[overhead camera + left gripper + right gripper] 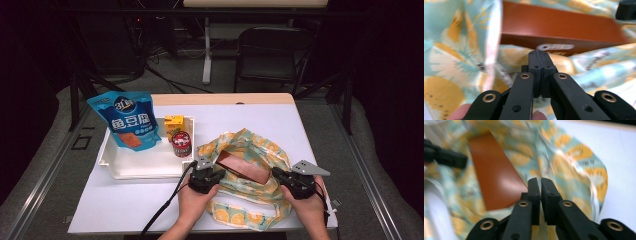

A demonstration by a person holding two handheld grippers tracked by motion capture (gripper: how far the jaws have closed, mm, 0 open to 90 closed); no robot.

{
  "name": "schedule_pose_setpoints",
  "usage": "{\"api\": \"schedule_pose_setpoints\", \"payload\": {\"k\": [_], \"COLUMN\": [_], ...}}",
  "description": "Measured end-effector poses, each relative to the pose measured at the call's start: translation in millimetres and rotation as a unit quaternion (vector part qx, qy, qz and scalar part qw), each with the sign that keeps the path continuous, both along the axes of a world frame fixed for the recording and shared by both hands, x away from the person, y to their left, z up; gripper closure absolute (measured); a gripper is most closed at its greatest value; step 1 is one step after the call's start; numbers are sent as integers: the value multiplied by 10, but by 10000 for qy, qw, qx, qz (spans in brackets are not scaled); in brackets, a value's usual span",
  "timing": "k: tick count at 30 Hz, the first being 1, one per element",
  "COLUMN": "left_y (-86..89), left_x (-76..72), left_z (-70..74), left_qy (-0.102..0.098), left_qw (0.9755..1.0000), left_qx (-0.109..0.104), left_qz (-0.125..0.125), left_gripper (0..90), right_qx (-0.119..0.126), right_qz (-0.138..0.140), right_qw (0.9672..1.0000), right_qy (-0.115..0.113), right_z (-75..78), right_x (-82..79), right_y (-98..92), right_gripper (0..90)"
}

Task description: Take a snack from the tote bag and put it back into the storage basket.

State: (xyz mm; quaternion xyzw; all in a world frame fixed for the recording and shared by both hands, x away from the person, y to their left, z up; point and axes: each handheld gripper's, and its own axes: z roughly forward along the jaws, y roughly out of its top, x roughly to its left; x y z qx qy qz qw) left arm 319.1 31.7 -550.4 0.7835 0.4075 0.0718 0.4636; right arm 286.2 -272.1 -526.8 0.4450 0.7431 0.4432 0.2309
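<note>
From the high view, your left gripper [206, 176] sits at the near-left edge of the floral fabric bag [250, 187], and your right gripper [295, 181] at its near-right edge; between them, just ahead of both, the brown box [241, 167] lies in the bag's open mouth; well off to the left of your left gripper, the white tray [140, 167] holds a blue snack pouch [127, 120], a yellow carton [174, 124] and a red can [181, 143].

In the left gripper view, your left gripper [539, 53] is clenched, pads pressed flat together; whether any cloth is pinched between them I cannot tell; the box [559, 27] lies just beyond the tips, with bag fabric [454, 50] rising on the left.

In the right gripper view, your right gripper [538, 181] shows a thin slit between its pads, nothing visibly caught there; the box [494, 175] lies ahead and left of the tips, bag fabric [579, 165] spreads to the right, and your other gripper [446, 157] reaches in at far left.
</note>
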Motion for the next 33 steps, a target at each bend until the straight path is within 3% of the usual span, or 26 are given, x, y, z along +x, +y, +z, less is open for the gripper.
{"api": "schedule_pose_setpoints", "payload": {"k": [2, 4, 8, 12, 13, 15, 20, 24, 27, 33], "left_y": [-34, -93, -201, -262, -269, -266, -256, -264, -263, -270], "left_x": [-48, -81, -89, -103, -108, -117, -125, -130, -130, -131], "left_z": [31, 38, -34, -157, -177, -177, -178, -183, -187, -190], "left_qy": [-65, -132, 93, 346, 391, 407, 412, 399, 390, 397], "left_qw": [9998, 9995, 9989, 9973, 9969, 9964, 9964, 9966, 9967, 9965], "left_qx": [-111, -147, 3, 270, 323, 377, 363, 326, 324, 313], "left_qz": [-119, -250, -453, -583, -607, -644, -652, -646, -633, -659], "left_gripper": [884, 871, 869, 877, 878, 880, 881, 879, 879, 877], "right_qx": [167, 156, -97, -347, -245, -320, -262, -637, -558, -531], "right_qz": [164, 393, 727, 842, 893, 898, 988, 972, 962, 1073], "right_qw": [9996, 9989, 9971, 9958, 9956, 9952, 9943, 9918, 9918, 9913], "right_qy": [-156, -203, -211, 42, 113, 235, 294, 529, 626, 541], "right_z": [62, 87, 68, -16, -32, -80, -168, -305, -346, -315], "right_x": [-19, -13, 30, 140, 162, 194, 205, 220, 239, 180], "right_y": [28, 99, 280, 374, 362, 350, 301, 332, 325, 394], "right_gripper": [764, 682, 496, 344, 332, 313, 302, 316, 316, 332]}}
